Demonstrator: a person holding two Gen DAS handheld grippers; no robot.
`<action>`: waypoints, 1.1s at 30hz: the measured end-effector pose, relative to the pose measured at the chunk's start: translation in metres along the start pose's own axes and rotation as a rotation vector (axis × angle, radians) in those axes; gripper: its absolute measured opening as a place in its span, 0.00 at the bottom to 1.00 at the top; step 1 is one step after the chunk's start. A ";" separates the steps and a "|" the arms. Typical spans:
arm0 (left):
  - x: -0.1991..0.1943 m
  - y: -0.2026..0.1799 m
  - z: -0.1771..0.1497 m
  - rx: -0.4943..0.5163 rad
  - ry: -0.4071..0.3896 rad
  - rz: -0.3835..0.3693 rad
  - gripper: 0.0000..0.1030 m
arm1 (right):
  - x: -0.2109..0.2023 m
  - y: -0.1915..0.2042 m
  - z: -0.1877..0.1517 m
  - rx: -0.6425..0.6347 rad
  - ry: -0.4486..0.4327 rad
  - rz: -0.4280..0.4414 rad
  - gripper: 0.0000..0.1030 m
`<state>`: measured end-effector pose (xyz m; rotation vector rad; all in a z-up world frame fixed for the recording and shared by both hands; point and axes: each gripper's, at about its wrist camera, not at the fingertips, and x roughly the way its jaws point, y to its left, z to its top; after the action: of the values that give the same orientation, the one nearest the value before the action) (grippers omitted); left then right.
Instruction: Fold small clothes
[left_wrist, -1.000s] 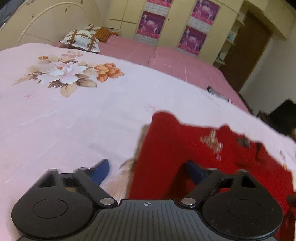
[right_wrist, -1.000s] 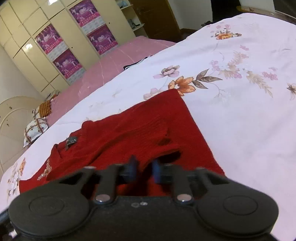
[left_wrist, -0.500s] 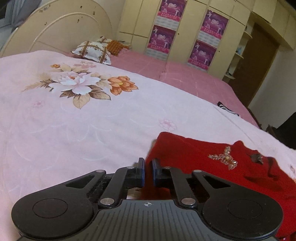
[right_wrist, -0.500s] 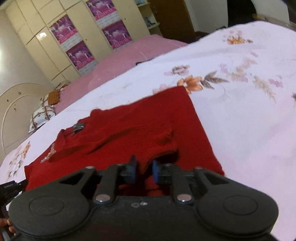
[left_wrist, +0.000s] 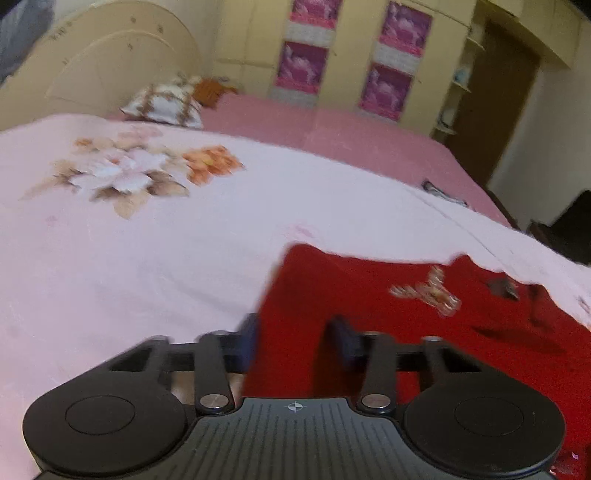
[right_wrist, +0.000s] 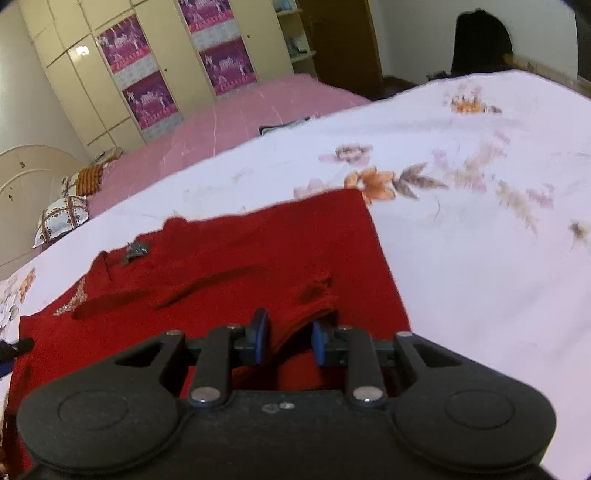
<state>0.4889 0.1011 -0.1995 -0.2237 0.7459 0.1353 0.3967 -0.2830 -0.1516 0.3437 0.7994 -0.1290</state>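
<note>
1. Bedroom with cream wardrobes (left_wrist: 340, 55) along the far wall, purple posters (left_wrist: 301, 66) on the doors.
2. Curved cream headboard (left_wrist: 110, 70), patterned pillow (left_wrist: 166, 101) beside it.
3. Pink sheet (left_wrist: 332, 136) behind a floral bedspread (left_wrist: 147, 240).
4. Brown door (left_wrist: 506, 110) beside open shelves (left_wrist: 460, 77).
5. Lamp glare on one wardrobe door (right_wrist: 83, 51).

A pale floral bedspread (left_wrist: 147, 258) covered the bed, with a pink sheet (left_wrist: 332, 140) beyond it. Patterned pillows (left_wrist: 166, 101) lay by the cream headboard (left_wrist: 103, 74). Purple posters (right_wrist: 144, 85) hung on the wardrobe doors (right_wrist: 74, 92).
</note>
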 end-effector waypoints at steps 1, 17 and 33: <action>0.001 0.002 -0.001 0.007 -0.014 0.012 0.34 | 0.001 0.002 -0.001 -0.017 0.001 -0.001 0.21; -0.105 -0.033 -0.055 0.136 0.015 -0.124 0.69 | -0.058 0.031 -0.022 -0.165 -0.031 0.065 0.27; -0.130 -0.069 -0.109 0.257 0.148 -0.013 0.78 | -0.066 0.071 -0.095 -0.440 0.094 0.066 0.20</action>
<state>0.3365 0.0016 -0.1780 0.0062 0.8999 0.0094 0.3036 -0.1846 -0.1477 -0.0405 0.8837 0.1258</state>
